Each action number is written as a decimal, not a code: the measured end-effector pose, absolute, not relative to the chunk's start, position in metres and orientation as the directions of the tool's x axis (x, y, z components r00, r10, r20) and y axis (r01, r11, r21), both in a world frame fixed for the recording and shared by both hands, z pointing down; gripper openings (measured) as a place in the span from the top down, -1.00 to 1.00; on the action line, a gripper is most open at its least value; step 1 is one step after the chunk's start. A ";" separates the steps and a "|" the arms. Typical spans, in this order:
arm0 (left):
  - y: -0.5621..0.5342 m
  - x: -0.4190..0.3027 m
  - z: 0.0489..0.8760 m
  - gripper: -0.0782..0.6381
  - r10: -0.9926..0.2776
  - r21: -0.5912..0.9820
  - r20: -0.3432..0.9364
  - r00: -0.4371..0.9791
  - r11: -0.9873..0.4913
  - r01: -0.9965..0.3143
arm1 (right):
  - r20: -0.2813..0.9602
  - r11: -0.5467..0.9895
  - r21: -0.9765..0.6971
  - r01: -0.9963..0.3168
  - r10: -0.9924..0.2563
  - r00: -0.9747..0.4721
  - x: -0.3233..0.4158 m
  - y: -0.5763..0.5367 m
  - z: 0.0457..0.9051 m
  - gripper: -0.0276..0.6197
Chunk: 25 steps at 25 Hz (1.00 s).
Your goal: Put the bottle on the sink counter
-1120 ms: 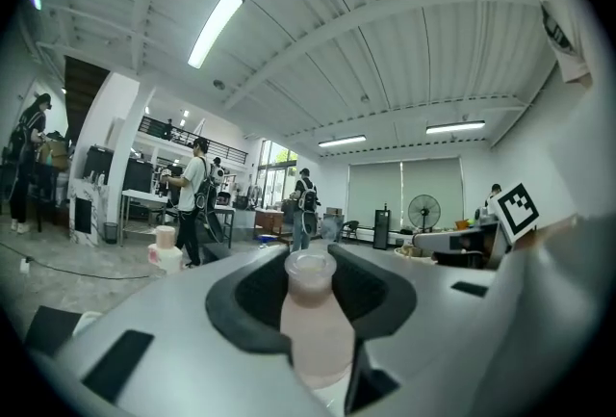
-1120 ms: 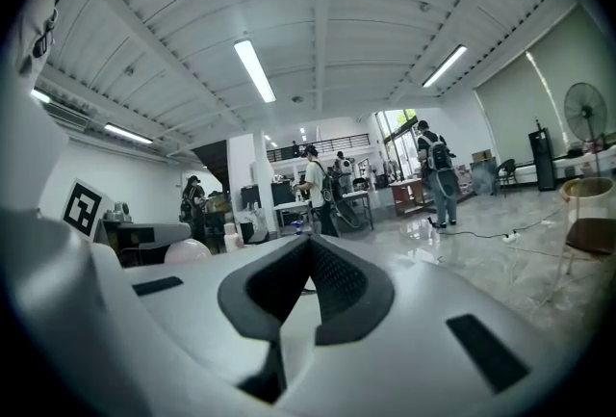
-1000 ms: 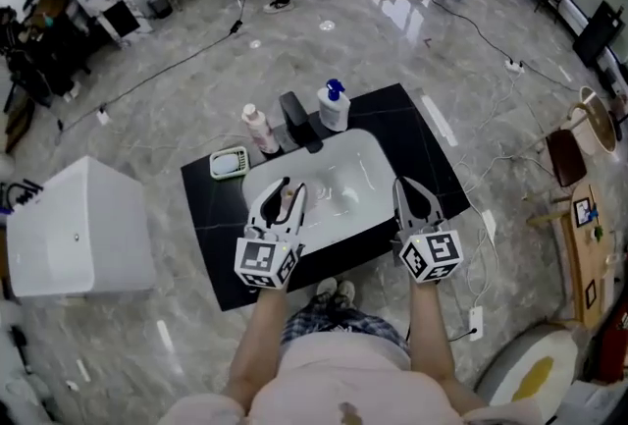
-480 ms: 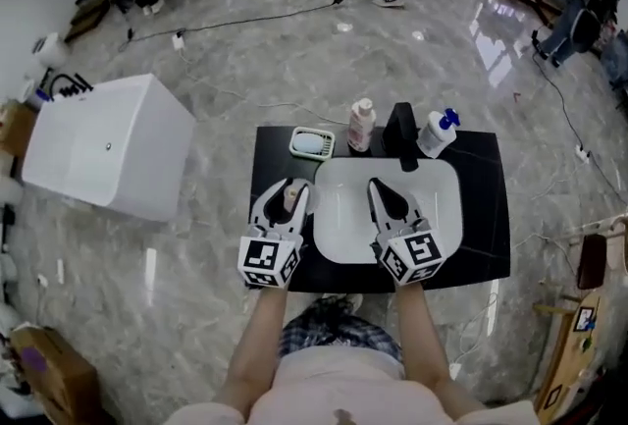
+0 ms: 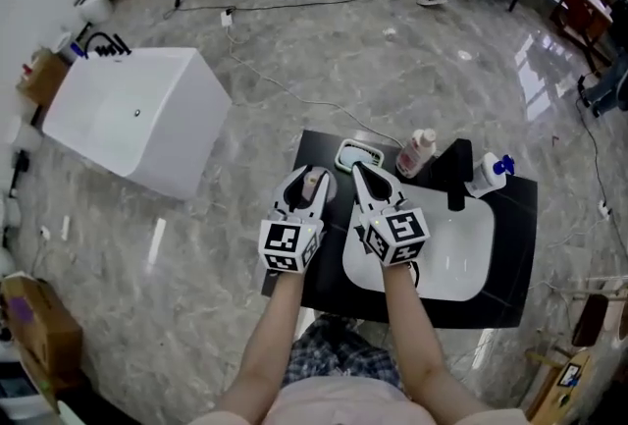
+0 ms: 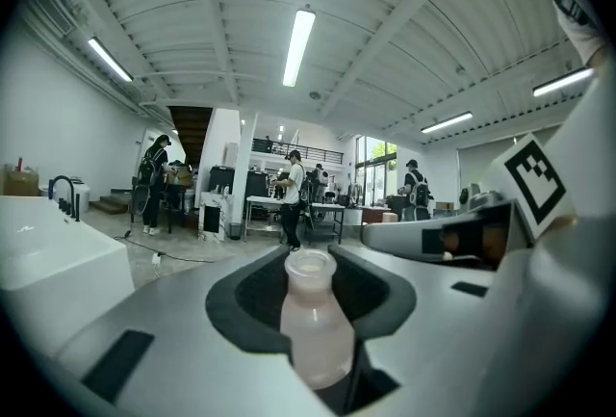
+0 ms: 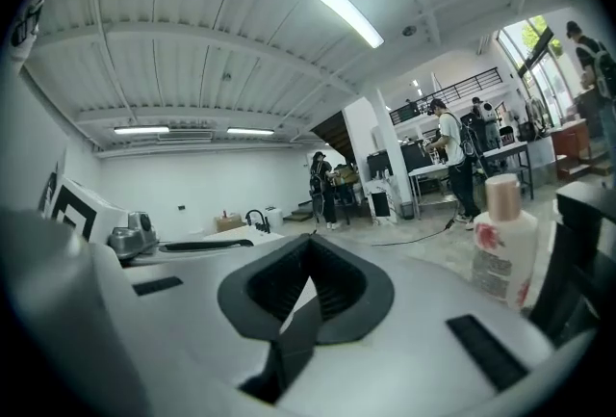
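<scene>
A small pale pink bottle (image 6: 313,333) with a wide open neck stands upright between the jaws of my left gripper (image 6: 314,273), which is shut on it. In the head view that bottle (image 5: 312,185) and the left gripper (image 5: 312,176) hang over the left end of the black sink counter (image 5: 329,266). My right gripper (image 5: 362,172) is just to the right, near the white basin's (image 5: 461,256) left rim. In its own view the right gripper (image 7: 308,249) is shut with nothing in it.
On the counter's back edge stand a green soap dish (image 5: 357,156), a pink-capped lotion bottle (image 5: 417,153) (image 7: 504,242), a black faucet (image 5: 455,174) and a blue-capped white bottle (image 5: 489,173). A white bathtub (image 5: 137,114) sits on the floor to the left. Cables cross the floor and people stand far off.
The head view has swung, so the counter now sits to the right. Both grippers have shifted toward the counter's left end, the bottle still held in the left one.
</scene>
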<state>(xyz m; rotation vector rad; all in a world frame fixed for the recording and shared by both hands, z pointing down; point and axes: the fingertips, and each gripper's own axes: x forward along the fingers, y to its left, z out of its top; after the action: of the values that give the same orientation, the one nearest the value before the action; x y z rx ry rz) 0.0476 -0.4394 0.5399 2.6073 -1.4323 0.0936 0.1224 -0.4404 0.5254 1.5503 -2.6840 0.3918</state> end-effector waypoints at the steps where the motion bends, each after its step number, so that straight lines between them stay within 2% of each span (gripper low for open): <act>1: -0.447 0.046 0.541 0.39 -0.837 0.114 0.131 0.532 -0.520 -0.846 | 0.146 0.474 -0.210 -0.855 -0.850 -0.507 0.120 -0.451 0.528 0.87; 11: -0.516 0.045 0.587 0.39 -0.868 0.114 0.150 0.474 -0.460 -0.880 | 0.225 0.468 -0.191 -0.863 -0.834 -0.503 0.105 -0.537 0.573 0.87; 25: -0.541 0.046 0.649 0.39 -0.874 0.080 0.215 0.437 -0.430 -0.899 | 0.328 0.427 -0.166 -0.889 -0.826 -0.459 0.112 -0.550 0.633 0.87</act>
<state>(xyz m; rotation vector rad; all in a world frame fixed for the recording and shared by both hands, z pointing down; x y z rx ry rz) 0.0463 -0.5406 0.6490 2.5029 -1.5627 0.2100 0.1121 -0.5499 0.6326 1.5112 -2.4822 0.4707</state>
